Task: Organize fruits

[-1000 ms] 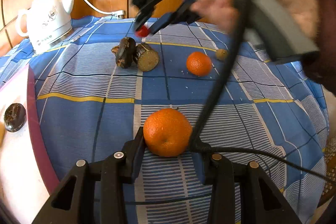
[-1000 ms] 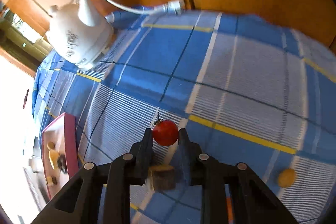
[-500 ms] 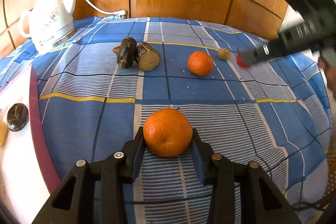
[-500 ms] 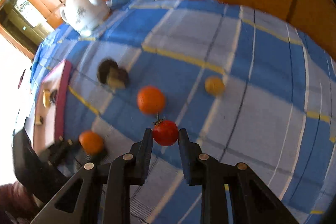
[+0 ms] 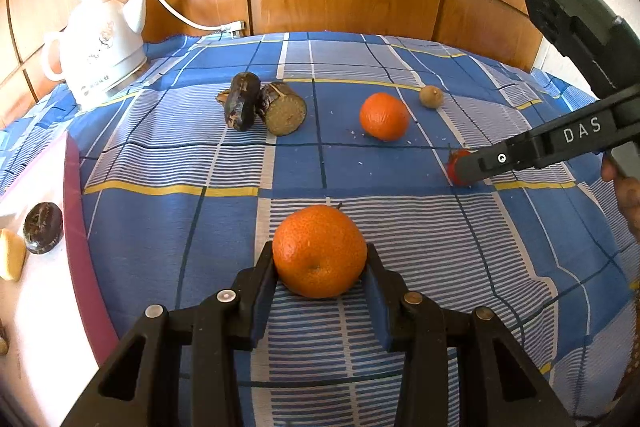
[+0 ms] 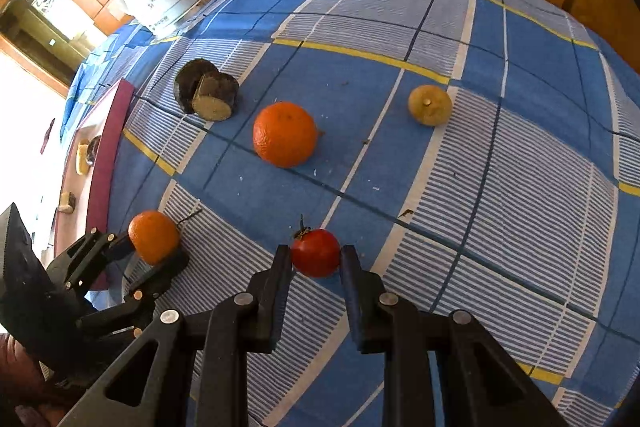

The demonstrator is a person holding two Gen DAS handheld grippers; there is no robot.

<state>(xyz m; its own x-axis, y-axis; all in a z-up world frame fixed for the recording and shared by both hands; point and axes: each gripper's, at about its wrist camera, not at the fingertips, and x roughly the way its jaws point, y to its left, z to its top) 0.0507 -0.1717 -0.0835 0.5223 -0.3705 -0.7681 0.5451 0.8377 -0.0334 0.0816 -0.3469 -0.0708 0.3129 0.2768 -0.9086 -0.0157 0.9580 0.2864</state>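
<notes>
Claw (image 5: 320, 267) (left) clamps orange (image 5: 319, 251); right claw (image 6: 316, 261) pinches tomato (image 6: 316, 253).

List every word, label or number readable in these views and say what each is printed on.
"DAS": white letters on the black finger arm of the right gripper, seen from the left wrist view.
White kettle: a dark line of print along its base and a floral emblem on its side, both too small and blurred to read.
Nothing else carries text.

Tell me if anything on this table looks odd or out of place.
Yes: two dark, shrivelled cut pieces lean together on the blue checked cloth near the white kettle, looking dried out beside the fresh orange. Pale crumbs dot the cloth around that orange.
</notes>
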